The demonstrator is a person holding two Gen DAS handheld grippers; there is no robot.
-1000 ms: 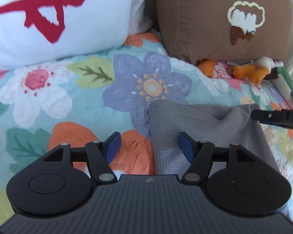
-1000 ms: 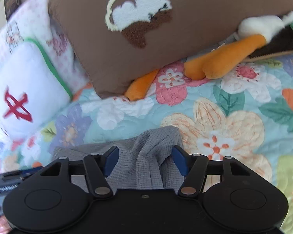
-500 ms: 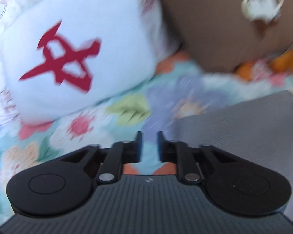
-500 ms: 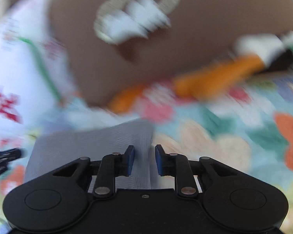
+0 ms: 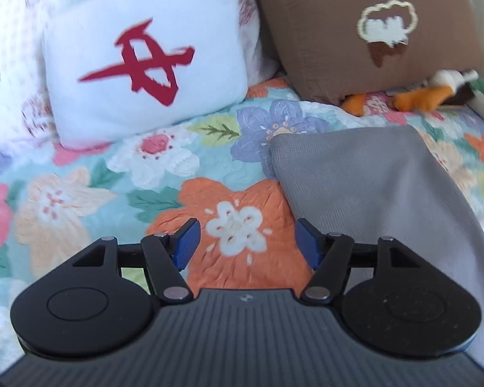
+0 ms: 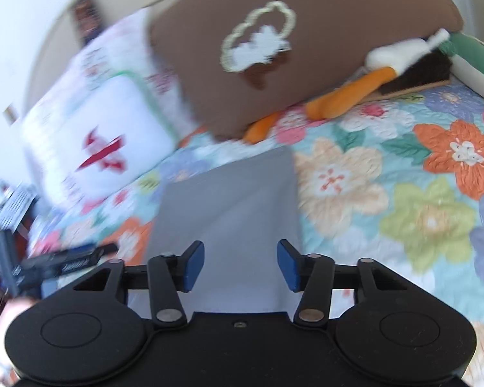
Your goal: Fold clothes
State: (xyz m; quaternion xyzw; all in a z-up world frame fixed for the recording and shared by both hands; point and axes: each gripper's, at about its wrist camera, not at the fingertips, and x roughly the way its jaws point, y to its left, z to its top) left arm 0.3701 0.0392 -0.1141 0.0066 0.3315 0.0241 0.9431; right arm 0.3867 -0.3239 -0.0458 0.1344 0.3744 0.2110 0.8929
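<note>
Since a second ago the grey cloth [image 5: 380, 190] has gone from bunched to smooth and flat on the floral quilt [image 5: 90, 193], in front of the brown pillow [image 5: 355, 29]. Left gripper [image 5: 245, 242] and right gripper [image 6: 240, 266] are opening, nothing pinched. Released layers may shift on the soft quilt.

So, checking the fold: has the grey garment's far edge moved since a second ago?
Yes. The grey garment now lies flat, its far edge nearer the brown pillow.
</note>
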